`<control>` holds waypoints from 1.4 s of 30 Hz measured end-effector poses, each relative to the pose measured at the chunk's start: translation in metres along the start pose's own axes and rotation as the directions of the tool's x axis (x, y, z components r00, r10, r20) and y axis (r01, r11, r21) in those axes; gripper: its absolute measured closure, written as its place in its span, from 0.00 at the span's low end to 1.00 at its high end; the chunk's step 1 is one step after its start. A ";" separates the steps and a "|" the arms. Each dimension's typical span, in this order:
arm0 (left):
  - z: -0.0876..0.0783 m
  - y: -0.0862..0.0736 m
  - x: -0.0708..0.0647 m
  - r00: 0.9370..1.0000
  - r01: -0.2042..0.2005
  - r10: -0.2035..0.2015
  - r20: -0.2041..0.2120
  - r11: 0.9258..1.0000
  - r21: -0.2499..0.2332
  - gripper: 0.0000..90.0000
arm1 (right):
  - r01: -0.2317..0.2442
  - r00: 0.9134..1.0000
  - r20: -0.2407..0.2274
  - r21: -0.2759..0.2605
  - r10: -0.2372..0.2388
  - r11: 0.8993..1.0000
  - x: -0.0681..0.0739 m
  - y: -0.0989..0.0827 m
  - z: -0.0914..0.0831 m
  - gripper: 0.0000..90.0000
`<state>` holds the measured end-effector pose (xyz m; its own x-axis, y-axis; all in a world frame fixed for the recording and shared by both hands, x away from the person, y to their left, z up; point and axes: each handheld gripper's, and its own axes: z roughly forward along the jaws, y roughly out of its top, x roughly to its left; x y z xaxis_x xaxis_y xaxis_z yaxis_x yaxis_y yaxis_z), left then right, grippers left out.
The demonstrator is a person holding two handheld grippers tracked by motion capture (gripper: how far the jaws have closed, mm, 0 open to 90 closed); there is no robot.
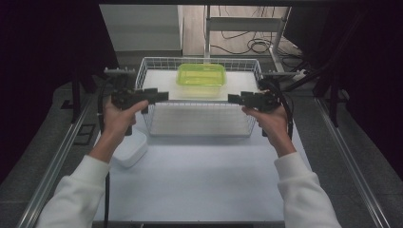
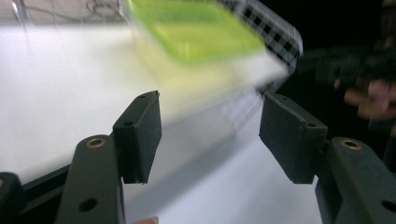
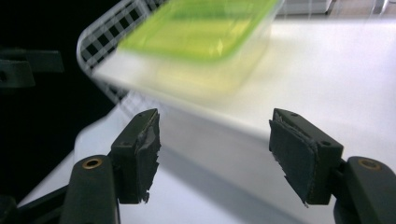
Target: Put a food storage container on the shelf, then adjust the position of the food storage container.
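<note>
Forearms in white sleeves are reaching in from the near edge. Between both, the green-lidded container point(image 1: 201, 75) is sitting on a raised white board inside the wire basket point(image 1: 199, 130), far middle of the counter point(image 1: 199, 185). Left hand-held gripper point(image 1: 164, 96) and right hand-held gripper point(image 1: 231, 99) are flanking the basket's sides, jaws apart and empty, probably having set it down.

White sleeves point(image 1: 304, 190); black grippers, left point(image 1: 164, 96) and right point(image 1: 231, 99), with brass-ringed screw holes, rectangular pads point(image 3: 289, 156), black cables point(image 1: 287, 116).
</note>
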<state>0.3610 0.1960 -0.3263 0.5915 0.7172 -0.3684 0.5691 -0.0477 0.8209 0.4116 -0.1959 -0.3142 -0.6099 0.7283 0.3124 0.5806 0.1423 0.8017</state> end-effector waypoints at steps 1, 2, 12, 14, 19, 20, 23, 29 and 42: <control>-0.003 -0.009 -0.003 1.000 -0.015 0.015 -0.003 1.000 0.015 0.43 | 0.016 1.000 0.001 0.002 -0.016 1.000 0.002 -0.007 -0.004 0.37; -0.005 -0.015 -0.005 1.000 -0.027 0.027 -0.003 0.999 0.028 0.43 | 0.035 0.999 -0.014 0.014 -0.035 0.999 0.003 -0.020 -0.010 0.38; -0.004 -0.096 -0.023 0.995 -0.094 0.090 0.034 0.986 0.140 0.44 | 0.104 0.992 -0.081 0.084 -0.097 0.991 0.007 -0.088 -0.028 0.42; -0.002 -0.108 -0.022 0.996 -0.084 0.079 0.038 0.985 0.152 0.44 | 0.104 0.991 -0.094 0.111 -0.094 0.988 0.006 -0.102 -0.028 0.42; 0.005 -0.131 -0.017 0.997 -0.075 0.068 0.043 0.977 0.200 0.43 | 0.115 0.991 -0.083 0.158 -0.103 0.981 0.003 -0.127 -0.029 0.42; 0.005 -0.134 -0.016 0.997 -0.069 0.062 0.045 0.977 0.200 0.43 | 0.118 0.991 -0.082 0.165 -0.105 0.979 0.002 -0.130 -0.029 0.42; 0.007 -0.140 -0.014 0.998 -0.063 0.056 0.038 0.974 0.216 0.44 | 0.120 0.992 -0.071 0.194 -0.108 0.974 0.001 -0.138 -0.027 0.40; 0.004 -0.148 -0.010 0.999 -0.050 0.045 0.028 0.973 0.225 0.43 | 0.122 0.992 -0.047 0.229 -0.114 0.966 -0.002 -0.148 -0.025 0.37; 0.000 -0.154 -0.010 0.999 -0.046 0.043 0.018 0.972 0.230 0.38 | 0.125 0.992 -0.044 0.238 -0.118 0.963 -0.001 -0.155 -0.025 0.36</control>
<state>0.2672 0.1962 -0.4486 0.6253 0.7022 -0.3405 0.6576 -0.2391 0.7144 0.3087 -0.2357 -0.4257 -0.6973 0.6764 0.2373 0.6111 0.3880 0.6899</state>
